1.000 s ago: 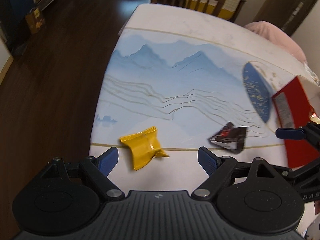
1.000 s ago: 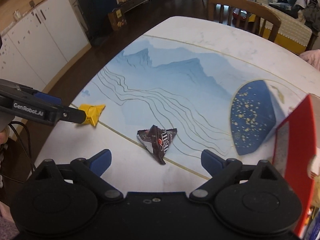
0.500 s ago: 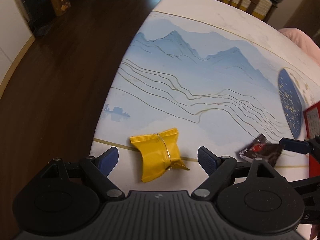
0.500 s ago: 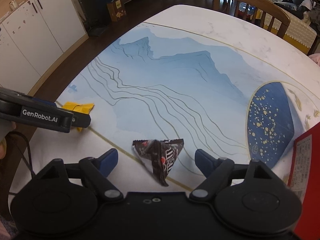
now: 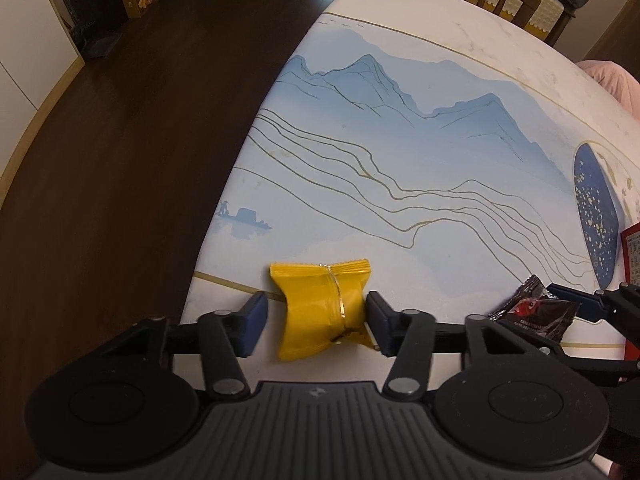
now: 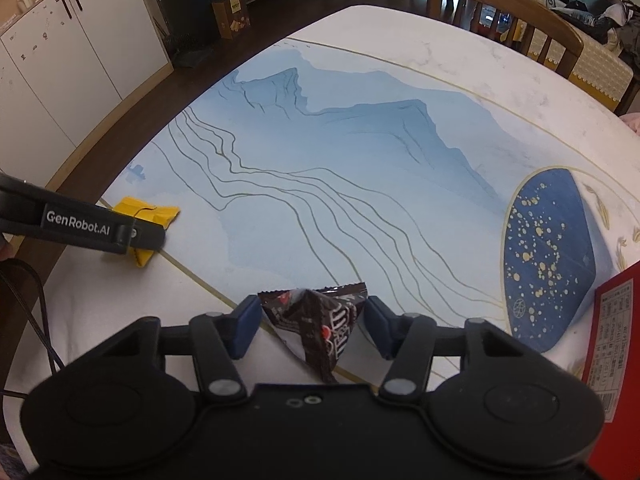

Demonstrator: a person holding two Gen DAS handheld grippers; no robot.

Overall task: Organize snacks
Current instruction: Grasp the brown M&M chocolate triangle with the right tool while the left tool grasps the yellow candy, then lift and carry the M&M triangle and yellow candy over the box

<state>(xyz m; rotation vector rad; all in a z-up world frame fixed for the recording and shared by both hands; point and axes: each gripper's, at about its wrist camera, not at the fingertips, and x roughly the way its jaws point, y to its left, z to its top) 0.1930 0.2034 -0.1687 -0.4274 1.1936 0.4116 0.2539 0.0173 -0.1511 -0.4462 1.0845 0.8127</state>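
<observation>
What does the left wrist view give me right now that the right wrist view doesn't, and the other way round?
Left wrist only: the left gripper head-on, jaws closing around the yellow packet; the right-hand pad touches it, the left-hand pad stands just clear. A pink cloth at the table's far edge.

Right wrist only: the right gripper closing, with the dark M&M's packet between its jaws and both pads near its sides; white cabinets along the wall.

Both: both packets, the printed table, the red box, the wooden chair.
</observation>
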